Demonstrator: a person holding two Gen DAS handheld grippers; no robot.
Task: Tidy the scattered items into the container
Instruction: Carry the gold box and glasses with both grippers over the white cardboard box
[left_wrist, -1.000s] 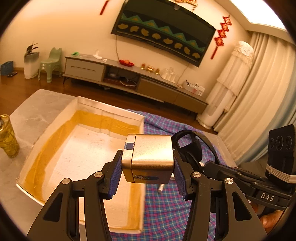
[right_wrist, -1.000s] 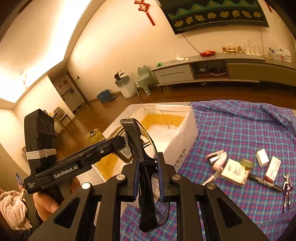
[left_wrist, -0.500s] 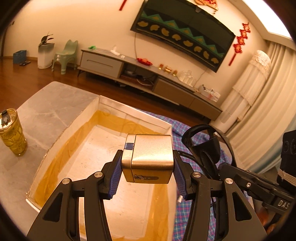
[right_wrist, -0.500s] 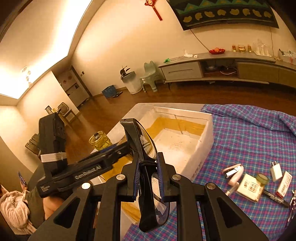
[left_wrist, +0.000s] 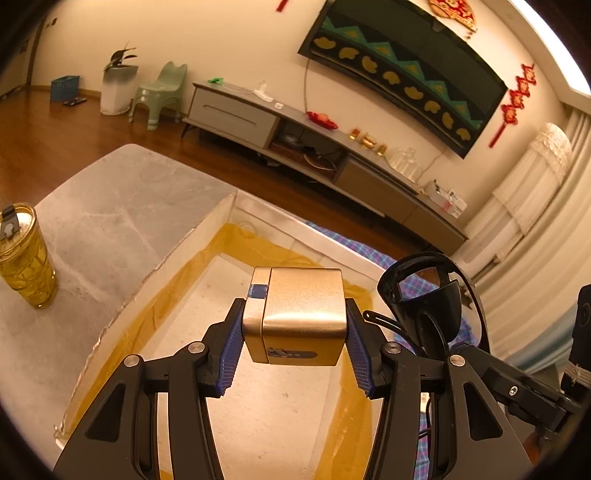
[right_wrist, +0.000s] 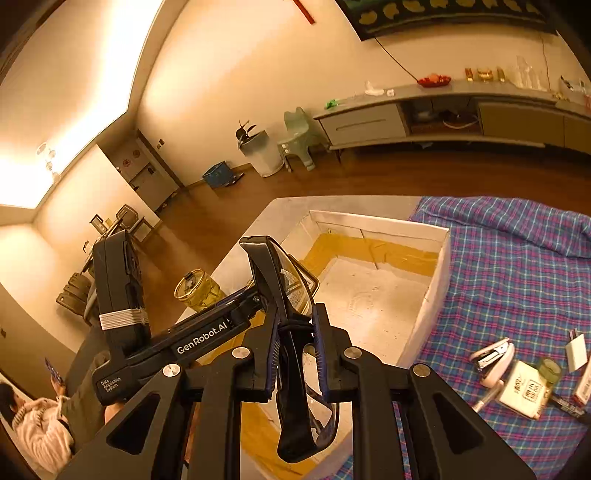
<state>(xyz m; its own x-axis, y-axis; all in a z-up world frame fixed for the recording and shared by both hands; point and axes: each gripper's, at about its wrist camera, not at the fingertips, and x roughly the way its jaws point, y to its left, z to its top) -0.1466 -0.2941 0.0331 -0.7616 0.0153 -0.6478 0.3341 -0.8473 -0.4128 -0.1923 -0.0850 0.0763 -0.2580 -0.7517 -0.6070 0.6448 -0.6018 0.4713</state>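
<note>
My left gripper (left_wrist: 293, 354) is shut on a gold square box (left_wrist: 301, 314), held above the inside of the white container (left_wrist: 258, 413) with yellow tape along its walls. My right gripper (right_wrist: 295, 343) is shut on black-framed glasses (right_wrist: 288, 295), which hang over the container's (right_wrist: 373, 295) near left part. In the left wrist view the glasses (left_wrist: 428, 295) and the right gripper show at the right, just beside the box. The left gripper's body (right_wrist: 199, 339) crosses the right wrist view at the left.
A gold-tinted glass tumbler (left_wrist: 24, 258) stands on the grey marble table (left_wrist: 118, 206) left of the container. On the plaid cloth (right_wrist: 517, 266) to the right lie a stapler (right_wrist: 493, 360), a small white box (right_wrist: 524, 393), a charger plug (right_wrist: 576, 349) and a pen. A person sits at lower left.
Both grippers have moved left, from over the plaid cloth and the container's right wall to over the container's inside. The box and the glasses stayed gripped.
</note>
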